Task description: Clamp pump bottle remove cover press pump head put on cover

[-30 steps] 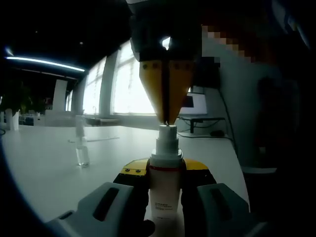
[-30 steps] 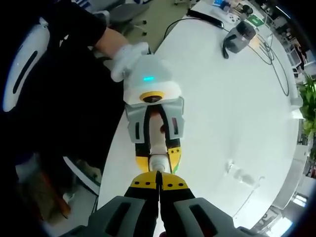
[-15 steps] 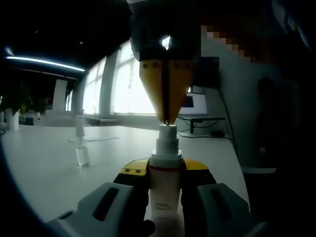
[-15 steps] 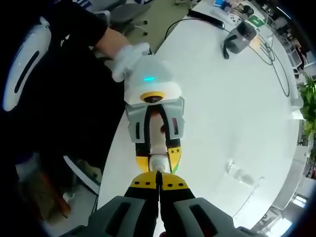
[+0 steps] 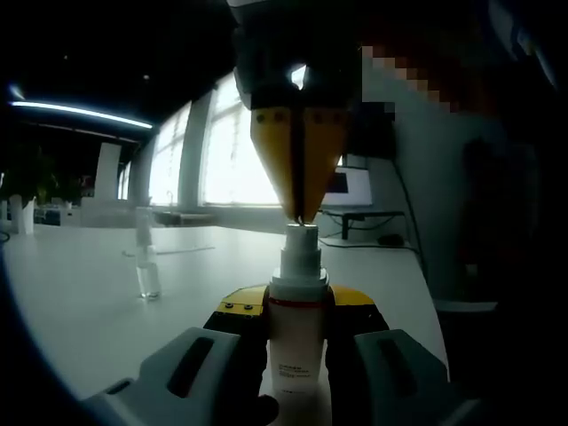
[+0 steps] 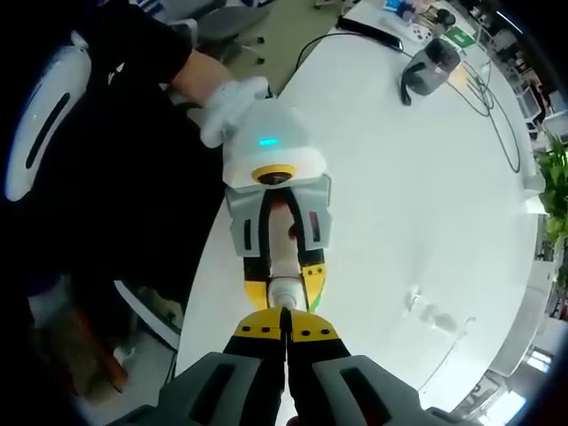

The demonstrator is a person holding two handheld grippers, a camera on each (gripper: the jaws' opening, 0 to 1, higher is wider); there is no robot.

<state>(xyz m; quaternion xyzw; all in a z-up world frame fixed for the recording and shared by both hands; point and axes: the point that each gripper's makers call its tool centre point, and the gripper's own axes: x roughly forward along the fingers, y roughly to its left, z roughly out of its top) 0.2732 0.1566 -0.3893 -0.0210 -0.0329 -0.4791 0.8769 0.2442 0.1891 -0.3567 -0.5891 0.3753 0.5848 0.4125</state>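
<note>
Between my left jaws, in the left gripper view, the white pump bottle (image 5: 297, 342) stands upright over the white table (image 5: 89, 302), clamped by its body, its pump head (image 5: 300, 253) bare. My right gripper (image 5: 299, 217) comes down from above with its yellow jaws pressed together, tips touching the top of that pump head; in the right gripper view the same tips (image 6: 285, 311) meet on the head, with my left gripper (image 6: 285, 266) around the bottle beyond. Well apart on the table stands the clear cover (image 5: 146, 257).
</note>
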